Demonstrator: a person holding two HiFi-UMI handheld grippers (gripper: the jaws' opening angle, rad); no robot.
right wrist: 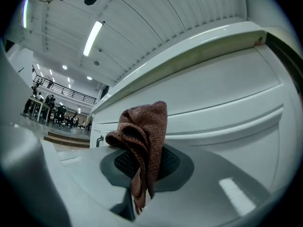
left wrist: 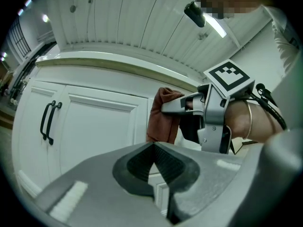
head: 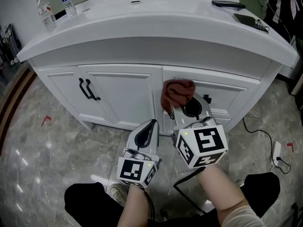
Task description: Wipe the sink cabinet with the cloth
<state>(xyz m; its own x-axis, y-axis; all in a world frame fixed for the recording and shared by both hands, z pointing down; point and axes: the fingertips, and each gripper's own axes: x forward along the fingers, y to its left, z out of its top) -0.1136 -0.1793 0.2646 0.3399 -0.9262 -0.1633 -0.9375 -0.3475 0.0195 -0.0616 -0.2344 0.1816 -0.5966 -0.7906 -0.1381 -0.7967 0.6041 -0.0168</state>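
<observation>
The white sink cabinet point(head: 118, 96) fills the head view, with its countertop above. A red-brown cloth point(head: 177, 93) hangs bunched against the upper drawer front, right of centre. My right gripper point(head: 182, 109) is shut on it, and the cloth point(right wrist: 142, 138) sticks up between the pads in the right gripper view, close to the cabinet front point(right wrist: 227, 93). My left gripper point(head: 150, 124) is shut on nothing, lower and just left of the right one, apart from the door. In the left gripper view its jaws meet at the tip point(left wrist: 154, 148), with the cloth point(left wrist: 163, 115) beyond.
Paired black door handles point(head: 87, 90) sit on the left doors. Two water bottles point(head: 46, 13) stand on the countertop's left, dark flat devices point(head: 228, 4) on its right. A cable and plug point(head: 277, 152) lie on the marbled floor at right. A person point(head: 279, 4) stands at top right.
</observation>
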